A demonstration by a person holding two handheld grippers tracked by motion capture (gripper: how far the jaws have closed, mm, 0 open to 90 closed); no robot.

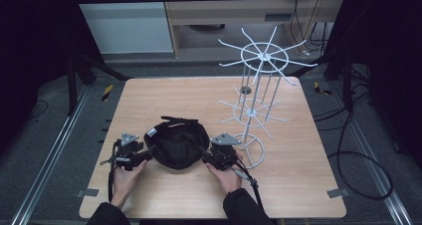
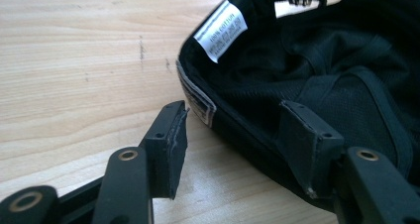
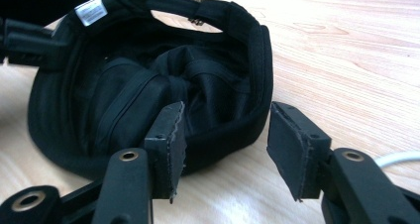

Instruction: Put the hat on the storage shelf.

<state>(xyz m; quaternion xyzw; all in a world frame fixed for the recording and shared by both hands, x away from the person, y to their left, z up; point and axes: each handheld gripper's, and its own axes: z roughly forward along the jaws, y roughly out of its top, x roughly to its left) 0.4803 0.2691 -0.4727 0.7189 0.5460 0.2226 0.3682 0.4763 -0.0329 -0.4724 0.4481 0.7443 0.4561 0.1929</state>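
Cap: black fabric cap [image 1: 176, 146] lay upside down on the wooden table [image 1: 149, 98].
Left gripper [image 2: 242, 135]: jaws apart, straddling the cap's rim.
Right gripper [image 3: 225, 144]: jaws apart, astride the cap's opposite rim.

From where I sit, I see a square bench [image 1: 149, 100] with a pale wooden top, its grain running crosswise (a few faint dark scuffs show close up). Lying on it near the front edge is a black fabric cap [image 1: 176, 143], upside down, its white care label [image 2: 220, 29] showing inside the rim. To its right stands a white wire rack [image 1: 254, 110] with spoked tiers, its ring-shaped base resting on the wood just beside the cap.
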